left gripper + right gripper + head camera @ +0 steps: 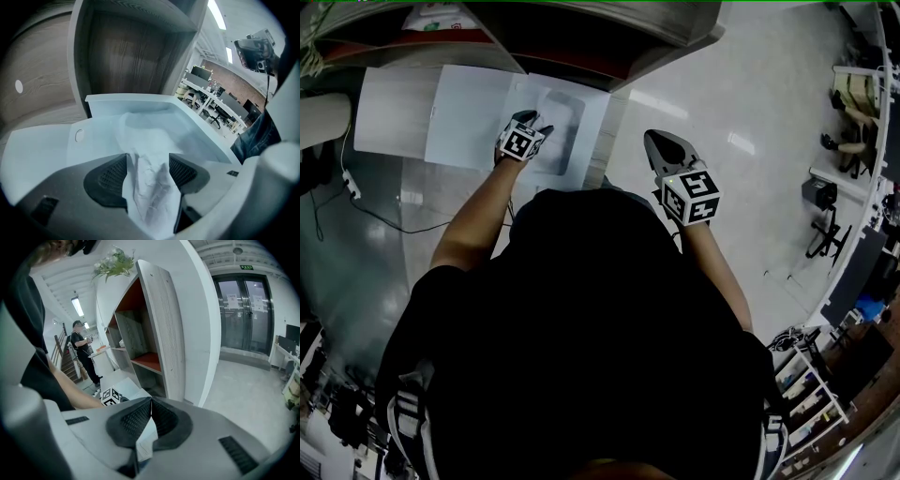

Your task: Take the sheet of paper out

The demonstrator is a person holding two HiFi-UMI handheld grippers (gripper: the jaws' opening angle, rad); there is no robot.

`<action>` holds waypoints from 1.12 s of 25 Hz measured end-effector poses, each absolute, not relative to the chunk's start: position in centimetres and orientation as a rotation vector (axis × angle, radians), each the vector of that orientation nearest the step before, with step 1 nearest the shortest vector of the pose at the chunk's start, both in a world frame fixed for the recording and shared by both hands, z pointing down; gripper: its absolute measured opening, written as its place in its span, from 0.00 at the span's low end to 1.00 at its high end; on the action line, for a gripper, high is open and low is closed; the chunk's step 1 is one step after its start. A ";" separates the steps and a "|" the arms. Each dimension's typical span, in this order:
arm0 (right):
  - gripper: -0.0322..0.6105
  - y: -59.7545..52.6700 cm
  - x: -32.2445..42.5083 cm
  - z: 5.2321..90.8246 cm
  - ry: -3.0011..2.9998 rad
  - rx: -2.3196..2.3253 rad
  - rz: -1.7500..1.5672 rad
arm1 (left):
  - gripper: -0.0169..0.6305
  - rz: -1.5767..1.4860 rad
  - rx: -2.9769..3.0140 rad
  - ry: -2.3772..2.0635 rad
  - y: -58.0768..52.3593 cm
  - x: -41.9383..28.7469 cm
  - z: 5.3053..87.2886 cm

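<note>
Two grippers, and the left gripper [147, 161] has the crumpled white sheet of paper [150, 187].
Its jaws squeeze the sheet from both sides at the near edge of the white plastic tray [140, 100]. The rest of the sheet lies back toward the tray's middle. The right gripper [151, 401] is off past the tray's right edge, jaws closed on a small white scrap of paper [146, 441].

Head view looks steeply down; both gripper views sit low, facing the grey wooden shelf unit [666, 23] all share.
</note>
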State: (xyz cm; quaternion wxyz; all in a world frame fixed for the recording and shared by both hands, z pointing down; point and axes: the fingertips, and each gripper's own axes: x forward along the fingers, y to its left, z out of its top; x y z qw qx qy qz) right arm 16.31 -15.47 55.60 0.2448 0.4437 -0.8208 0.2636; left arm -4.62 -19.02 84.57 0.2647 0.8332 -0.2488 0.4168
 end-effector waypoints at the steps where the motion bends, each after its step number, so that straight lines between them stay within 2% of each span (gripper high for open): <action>1: 0.07 -15.5 16.3 55.7 -2.242 1.208 0.721 | 0.43 1.130 2.250 -0.677 -19.1 -4.6 84.6; 4: 0.07 -15.5 16.1 55.9 -2.245 1.196 0.725 | 0.41 1.158 2.257 -0.702 -19.2 -4.7 84.8; 6: 0.07 -15.6 16.1 55.8 -2.246 1.194 0.721 | 0.33 1.173 2.269 -0.712 -19.3 -4.8 84.8; 10: 0.07 -15.8 16.5 55.8 -2.241 1.200 0.716 | 0.27 1.185 2.281 -0.707 -19.0 -4.8 84.7; 15: 0.07 -15.7 16.5 56.0 -2.241 1.196 0.722 | 0.13 1.192 2.301 -0.723 -19.1 -4.7 84.5; 28: 0.07 -15.5 16.5 56.0 -2.252 1.199 0.729 | 0.08 1.188 2.303 -0.693 -18.6 -4.7 84.4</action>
